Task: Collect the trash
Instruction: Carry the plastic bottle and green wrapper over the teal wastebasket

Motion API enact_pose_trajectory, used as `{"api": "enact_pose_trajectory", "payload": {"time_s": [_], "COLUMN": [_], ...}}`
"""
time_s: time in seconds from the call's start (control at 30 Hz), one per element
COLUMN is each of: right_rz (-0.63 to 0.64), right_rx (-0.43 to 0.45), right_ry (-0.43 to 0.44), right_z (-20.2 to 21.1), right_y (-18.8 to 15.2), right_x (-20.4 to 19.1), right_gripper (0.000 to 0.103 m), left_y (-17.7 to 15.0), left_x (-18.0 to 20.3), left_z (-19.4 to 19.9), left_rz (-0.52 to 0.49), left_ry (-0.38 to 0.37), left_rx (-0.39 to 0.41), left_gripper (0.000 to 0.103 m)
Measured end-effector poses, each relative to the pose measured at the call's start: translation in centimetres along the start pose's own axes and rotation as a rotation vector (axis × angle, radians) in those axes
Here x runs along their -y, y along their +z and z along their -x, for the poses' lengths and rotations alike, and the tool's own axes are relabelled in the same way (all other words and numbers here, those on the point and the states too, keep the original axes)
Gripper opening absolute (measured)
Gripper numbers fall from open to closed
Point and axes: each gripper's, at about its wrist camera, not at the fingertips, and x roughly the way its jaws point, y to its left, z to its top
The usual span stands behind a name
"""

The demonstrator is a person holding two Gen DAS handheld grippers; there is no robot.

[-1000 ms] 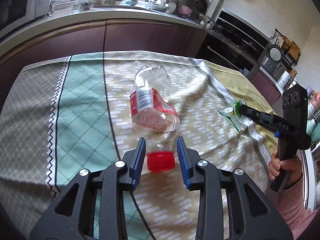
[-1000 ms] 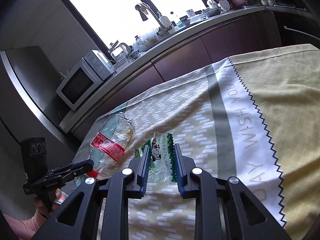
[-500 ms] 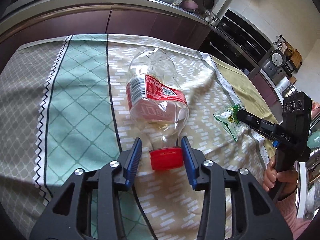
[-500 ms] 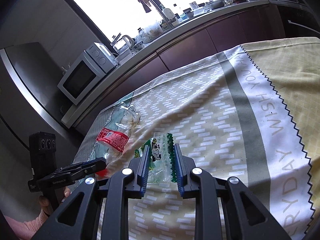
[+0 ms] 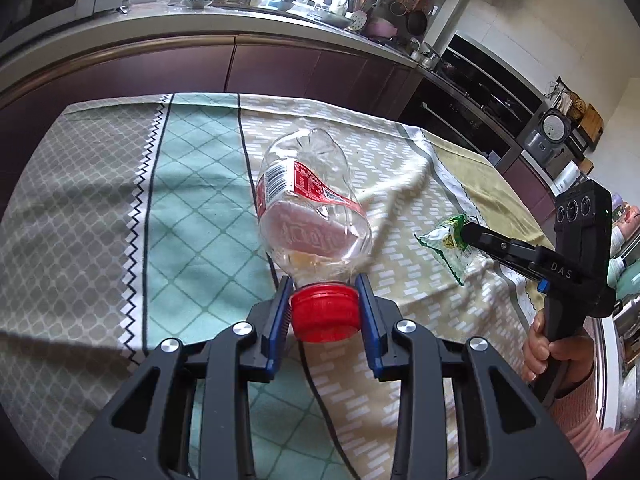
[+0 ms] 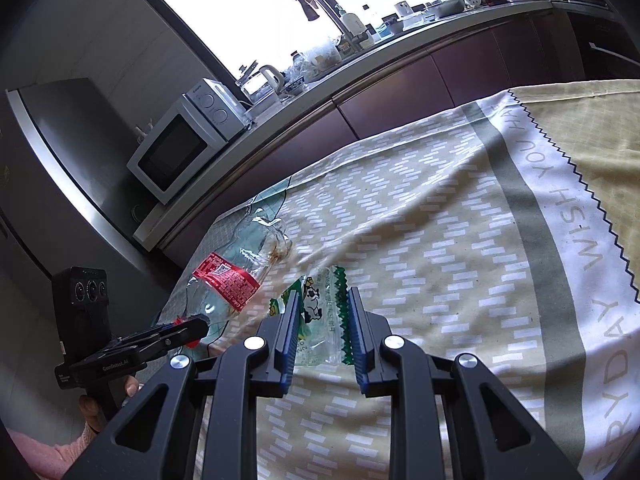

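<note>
Left wrist view: left gripper (image 5: 323,288), jaws closing, pinches the red cap (image 5: 324,312) of a red-labelled bottle (image 5: 310,208) lying on the tablecloth (image 6: 480,264); "DAS"-marked right gripper (image 6: 322,304) clasps a green-edged wrapper (image 6: 326,320).

Crushed bottle (image 5: 310,208) lies mid-worktop, blocks straight path toward far edge. Wrapper (image 5: 446,246) lies near right edge, apart from bottle; narrow lane of bare cloth (image 5: 400,216) between them. Left half of worktop (image 5: 100,220) open, clear to far-left corner. Raised cloth fold beyond bottle. Cabinet fronts (image 5: 280,68) wall off far edge.
</note>
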Motion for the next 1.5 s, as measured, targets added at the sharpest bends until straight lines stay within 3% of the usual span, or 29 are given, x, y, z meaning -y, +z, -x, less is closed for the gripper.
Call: {"api": "enact_pose_trajectory", "payload": {"time_s": [0.27, 0.63, 0.73, 0.93, 1.2, 1.5], "right_rz": [0.025, 0.024, 0.020, 0.016, 0.031, 0.093], "right_rx": [-0.019, -0.043, -0.046, -0.050, -0.052, -0.091], "right_ry": [0.031, 0.039, 0.035, 0.036, 0.072, 0.138], "right_z": [-1.4, -2.4, -2.3, -2.4, -2.7, -4.8], "right_y": [-0.3, -1.0, -1.1, -1.7, -1.6, -1.8], "right_x": [-1.9, -2.9, -2.9, -3.1, -4.4, -8.3], "right_gripper": [0.022, 0.022, 0.022, 0.022, 0.022, 0.022], "left_y": [-1.4, -2.4, -2.3, -2.2, -2.5, -3.4], "left_x": [-2.2, -4.2, -4.2, -3.8, -4.4, -6.7], "left_z": [2.8, 2.0, 1.6, 2.2, 6.2, 13.7], "left_rz": [0.009, 0.058, 0.072, 0.063, 0.031, 0.027], "left_ry": [0.038, 0.007, -0.025, -0.006, 0.044, 0.116], "left_rx": [0.025, -0.013, -0.020, 0.006, 0.072, 0.195], "left_gripper": [0.033, 0.043, 0.033, 0.032, 0.032, 0.032]}}
